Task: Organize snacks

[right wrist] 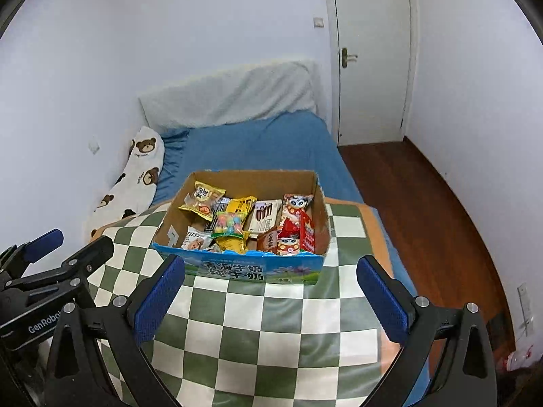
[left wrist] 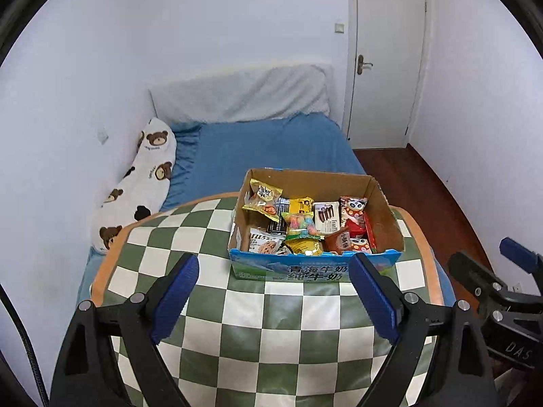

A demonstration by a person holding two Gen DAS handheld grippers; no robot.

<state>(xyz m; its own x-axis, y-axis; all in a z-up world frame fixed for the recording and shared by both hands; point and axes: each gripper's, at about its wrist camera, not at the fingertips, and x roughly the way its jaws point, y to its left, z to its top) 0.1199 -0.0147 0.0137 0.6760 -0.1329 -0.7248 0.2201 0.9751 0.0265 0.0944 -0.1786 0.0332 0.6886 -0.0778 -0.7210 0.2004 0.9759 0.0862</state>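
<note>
A cardboard box (left wrist: 390, 218) with a blue printed front stands on a green-and-white checkered cloth (left wrist: 264, 322). It holds several snack packets, among them a yellow packet (left wrist: 263, 198), a bag of coloured candies (left wrist: 300, 224) and a red cartoon packet (left wrist: 354, 215). My left gripper (left wrist: 273, 268) is open and empty, just in front of the box. My right gripper (right wrist: 271, 271) is open and empty, also in front of the box (right wrist: 322, 224). The right gripper shows at the right edge of the left wrist view (left wrist: 488, 268).
The cloth (right wrist: 271, 339) covers a raised surface at the foot of a bed with a blue sheet (left wrist: 271, 149). A bear-print pillow (left wrist: 139, 183) lies along the left wall. A white door (left wrist: 387, 54) and wooden floor (left wrist: 424, 196) are at the right.
</note>
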